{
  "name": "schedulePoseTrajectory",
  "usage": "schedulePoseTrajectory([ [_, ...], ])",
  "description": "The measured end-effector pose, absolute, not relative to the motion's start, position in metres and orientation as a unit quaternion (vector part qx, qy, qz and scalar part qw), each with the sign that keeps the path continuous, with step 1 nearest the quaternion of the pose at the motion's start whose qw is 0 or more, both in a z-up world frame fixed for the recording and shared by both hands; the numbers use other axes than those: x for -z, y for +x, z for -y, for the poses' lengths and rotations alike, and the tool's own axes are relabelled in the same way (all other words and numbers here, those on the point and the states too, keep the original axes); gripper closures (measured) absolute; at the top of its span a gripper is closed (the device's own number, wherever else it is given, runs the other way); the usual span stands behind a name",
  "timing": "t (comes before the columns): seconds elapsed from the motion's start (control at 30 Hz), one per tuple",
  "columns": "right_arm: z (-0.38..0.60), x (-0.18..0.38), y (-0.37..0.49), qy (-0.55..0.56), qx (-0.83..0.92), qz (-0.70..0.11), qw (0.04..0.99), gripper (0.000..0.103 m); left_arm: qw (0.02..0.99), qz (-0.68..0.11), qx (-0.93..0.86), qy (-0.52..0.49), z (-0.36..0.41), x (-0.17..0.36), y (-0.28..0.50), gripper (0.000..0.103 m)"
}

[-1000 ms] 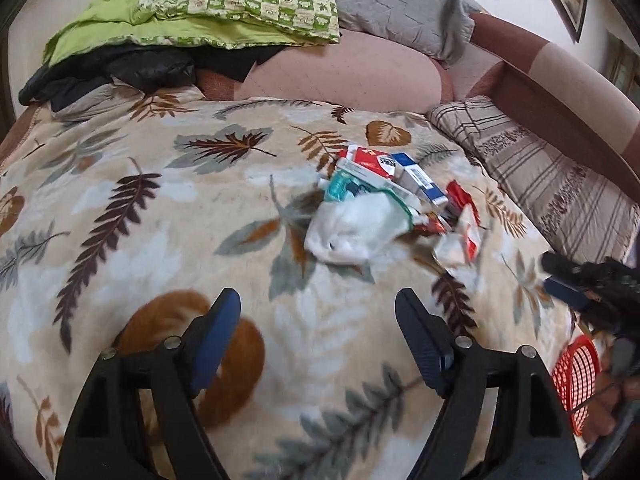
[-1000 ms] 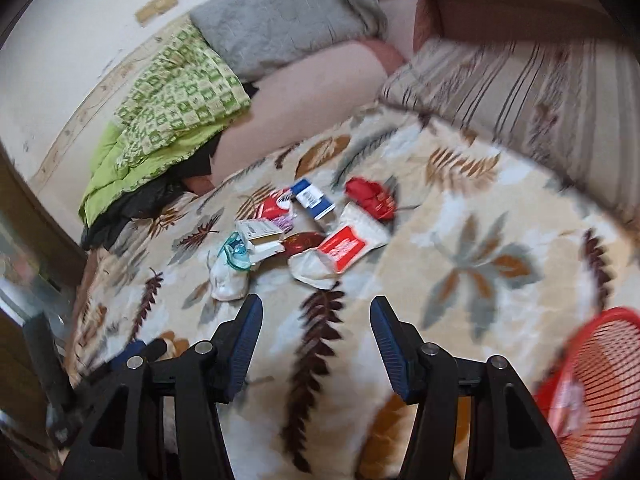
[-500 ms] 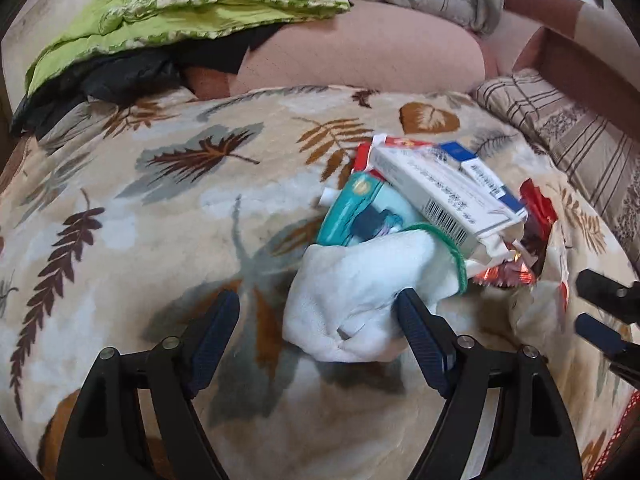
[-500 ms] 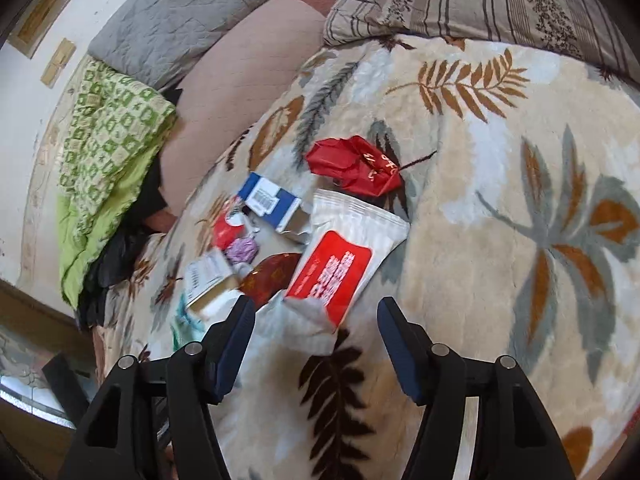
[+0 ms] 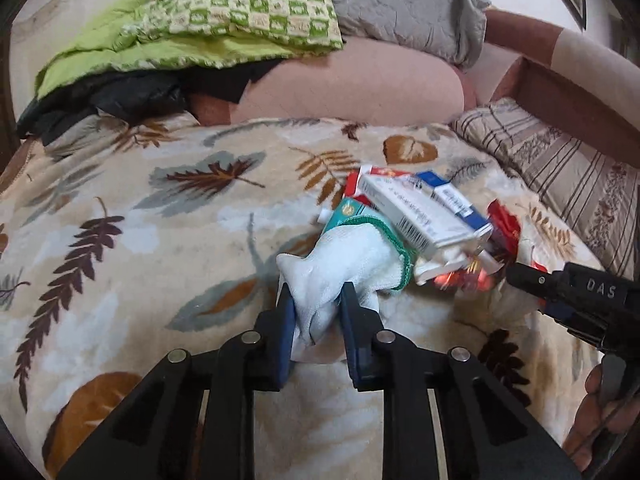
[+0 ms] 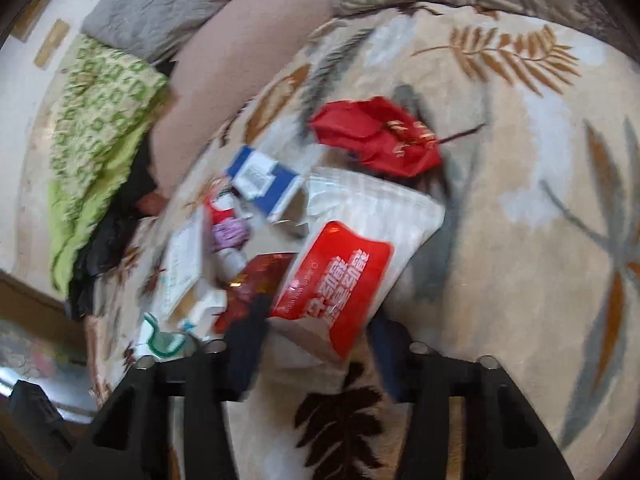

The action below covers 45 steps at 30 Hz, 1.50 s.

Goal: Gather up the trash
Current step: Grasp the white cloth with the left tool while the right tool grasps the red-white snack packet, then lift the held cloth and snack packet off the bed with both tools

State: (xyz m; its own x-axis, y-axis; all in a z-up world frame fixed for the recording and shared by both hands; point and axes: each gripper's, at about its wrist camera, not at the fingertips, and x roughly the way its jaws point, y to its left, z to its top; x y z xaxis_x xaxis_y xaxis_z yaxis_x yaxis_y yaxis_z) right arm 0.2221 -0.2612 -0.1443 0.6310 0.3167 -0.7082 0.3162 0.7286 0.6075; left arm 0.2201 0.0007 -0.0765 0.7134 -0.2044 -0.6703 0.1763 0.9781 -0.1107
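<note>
Pinching the white cloth (image 5: 340, 268), a green-edged glove-like piece, the left gripper (image 5: 316, 312) has just been closing, and its blue pads are now pressing the fabric from both sides. The cloth is lying on the leaf-patterned blanket (image 5: 140, 240) of the bed, at the near edge of the trash pile. Just behind it, touching, a teal packet (image 5: 348, 212) and a long white carton (image 5: 420, 220) are resting, with a blue-and-white box (image 5: 456, 204) alongside the carton.

In the right wrist view, the right gripper (image 6: 316, 344) is standing astride the near end of the white wipes pack with a red label (image 6: 340, 264); its jaws have just been closing, the pack is sitting between them, but motion blur is hiding whether the pads are pressing it, so contact cannot be told. A crumpled red wrapper (image 6: 380, 140) is lying beyond the pack, touching its far edge. To the left, a shiny dark-red wrapper (image 6: 260, 276) is tucked under the pack's side.

A pink cushion (image 5: 352, 84), a grey pillow (image 5: 400, 0) and green bedding (image 5: 200, 20) are piled at the bed's far side.
</note>
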Motion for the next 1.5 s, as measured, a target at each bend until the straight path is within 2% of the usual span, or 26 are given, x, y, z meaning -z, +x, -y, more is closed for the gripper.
schedulePoseTrajectory([
  [0.3, 0.251, 0.103, 0.191, 0.264, 0.010, -0.377, 0.888, 0.059, 0.927, -0.356, 0.117, 0.000, 0.017, 0.075, 0.216, 0.082],
  [0.53, 0.252, 0.094, 0.189, 0.230, 0.012, -0.368, 0.901, 0.059, 0.926, -0.364, 0.101, 0.005, 0.016, 0.080, 0.226, 0.082],
  [0.83, 0.239, 0.089, 0.194, 0.180, 0.017, -0.370, 0.911, 0.059, 0.937, -0.337, 0.081, 0.040, 0.025, 0.075, 0.220, 0.082],
  [1.5, 0.239, 0.091, 0.191, 0.169, 0.027, -0.371, 0.913, 0.059, 0.945, -0.314, 0.066, 0.056, 0.024, 0.068, 0.218, 0.082],
])
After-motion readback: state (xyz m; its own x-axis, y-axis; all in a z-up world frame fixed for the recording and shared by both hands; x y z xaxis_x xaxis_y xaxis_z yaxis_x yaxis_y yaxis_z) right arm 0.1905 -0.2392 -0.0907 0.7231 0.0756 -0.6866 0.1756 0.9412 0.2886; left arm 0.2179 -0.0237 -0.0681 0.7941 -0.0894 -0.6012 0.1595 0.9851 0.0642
